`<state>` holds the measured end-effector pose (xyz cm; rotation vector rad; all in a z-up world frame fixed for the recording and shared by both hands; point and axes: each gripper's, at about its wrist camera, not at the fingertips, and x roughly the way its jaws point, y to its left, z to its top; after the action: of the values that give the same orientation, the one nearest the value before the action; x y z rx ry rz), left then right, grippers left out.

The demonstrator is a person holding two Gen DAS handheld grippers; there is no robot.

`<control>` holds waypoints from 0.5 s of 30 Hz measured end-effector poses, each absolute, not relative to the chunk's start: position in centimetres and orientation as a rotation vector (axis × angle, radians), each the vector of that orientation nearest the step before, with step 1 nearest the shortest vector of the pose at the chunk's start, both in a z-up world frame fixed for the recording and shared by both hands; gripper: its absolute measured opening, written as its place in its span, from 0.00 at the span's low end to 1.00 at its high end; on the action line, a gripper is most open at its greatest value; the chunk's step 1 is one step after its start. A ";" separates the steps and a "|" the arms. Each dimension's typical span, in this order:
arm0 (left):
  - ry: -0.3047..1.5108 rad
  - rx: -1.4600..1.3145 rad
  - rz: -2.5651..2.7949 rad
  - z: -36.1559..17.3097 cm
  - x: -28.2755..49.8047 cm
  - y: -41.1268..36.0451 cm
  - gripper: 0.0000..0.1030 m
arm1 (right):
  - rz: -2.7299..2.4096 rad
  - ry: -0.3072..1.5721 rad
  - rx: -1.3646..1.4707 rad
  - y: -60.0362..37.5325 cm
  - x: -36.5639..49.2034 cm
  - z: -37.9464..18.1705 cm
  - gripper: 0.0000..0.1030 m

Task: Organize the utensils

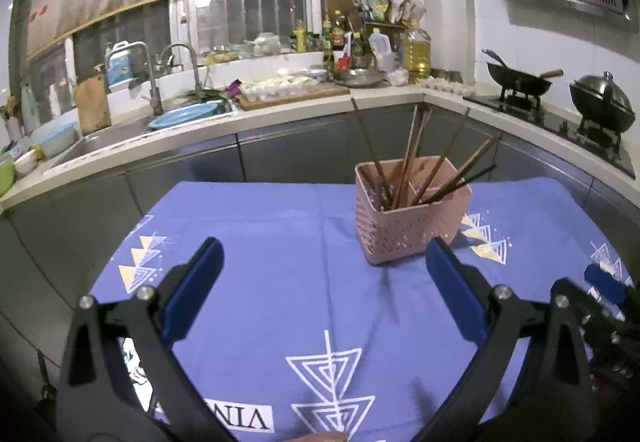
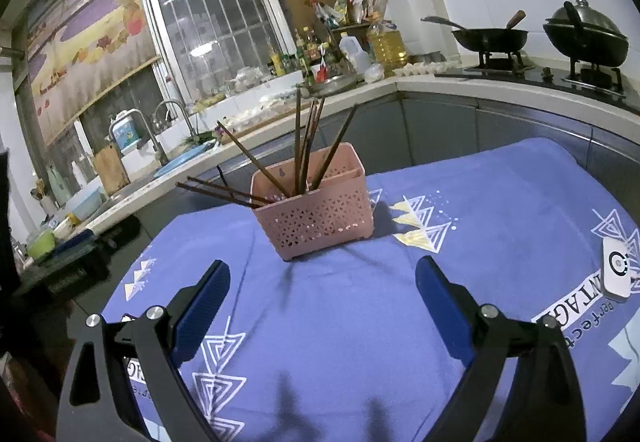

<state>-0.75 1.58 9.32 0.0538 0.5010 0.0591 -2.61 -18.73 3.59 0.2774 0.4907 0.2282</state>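
Note:
A pink perforated utensil basket [image 1: 412,226] [image 2: 320,209] stands on the blue patterned tablecloth [image 1: 280,242] [image 2: 500,201]. Several dark brown chopsticks [image 1: 444,157] [image 2: 298,145] lean out of it at different angles. My left gripper [image 1: 324,254] is open, low over the cloth, with the basket just ahead of its right finger. My right gripper [image 2: 322,276] is also open, with nothing between its blue pads, and the basket stands a short way ahead of it. Part of the right gripper [image 1: 604,282] shows at the right edge of the left wrist view.
A small white device [image 2: 618,274] lies on the cloth at the right. Behind the table runs a kitchen counter [image 1: 280,113] with a sink [image 1: 120,137], a cutting board with food, bottles, and two woks on a stove [image 1: 560,109].

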 end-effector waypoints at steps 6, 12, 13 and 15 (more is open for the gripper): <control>0.518 0.102 0.079 8.5 -0.8 0.6 0.94 | 0.227 0.476 0.271 -18.8 -3.0 3.9 0.90; 0.520 0.120 0.099 8.4 -1.1 0.4 0.94 | 0.234 0.466 0.279 -19.1 -3.4 4.2 0.90; 0.520 0.119 0.099 8.4 -1.2 0.4 0.94 | 0.235 0.465 0.280 -19.1 -3.5 4.3 0.90; 0.520 0.118 0.101 8.4 -1.2 0.4 0.94 | 0.236 0.464 0.280 -19.1 -3.5 4.4 0.90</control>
<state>-1.17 0.44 8.42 0.1183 0.5196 0.1013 -3.53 -19.12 4.43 0.2803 0.4637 0.2365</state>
